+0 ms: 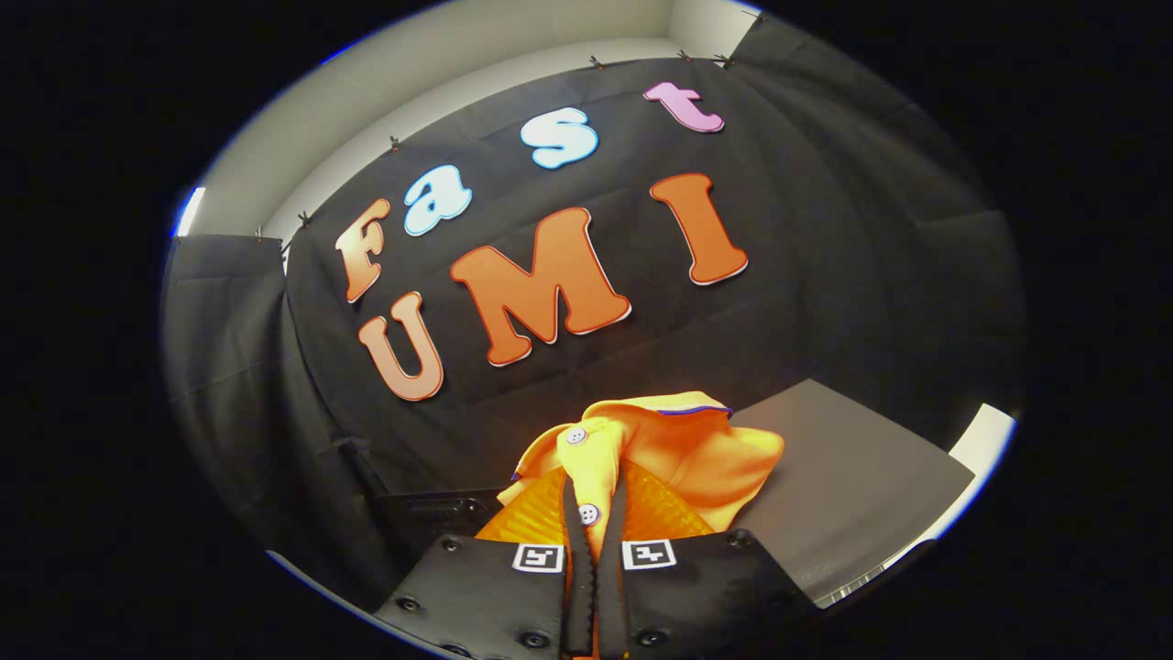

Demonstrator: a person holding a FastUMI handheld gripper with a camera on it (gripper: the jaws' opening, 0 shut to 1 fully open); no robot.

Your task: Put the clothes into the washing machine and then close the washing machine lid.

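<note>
A yellow shirt (678, 449) with white buttons and a thin purple-edged collar is pinched between my fingers and bunches up just ahead of them. My gripper (594, 513) is shut on its button placket, the two fingers almost touching with the cloth between. The garment hangs lifted, in front of the booth's black cloth wall. To the right of the fingers lies a flat dark grey panel (852, 477) with a pale rim, tilted in the view; whether it is the washing machine's lid I cannot tell.
A dark box-like edge (431, 513) shows to the left of the fingers, low against the cloth wall. A white surface (985, 435) borders the grey panel on its far right side.
</note>
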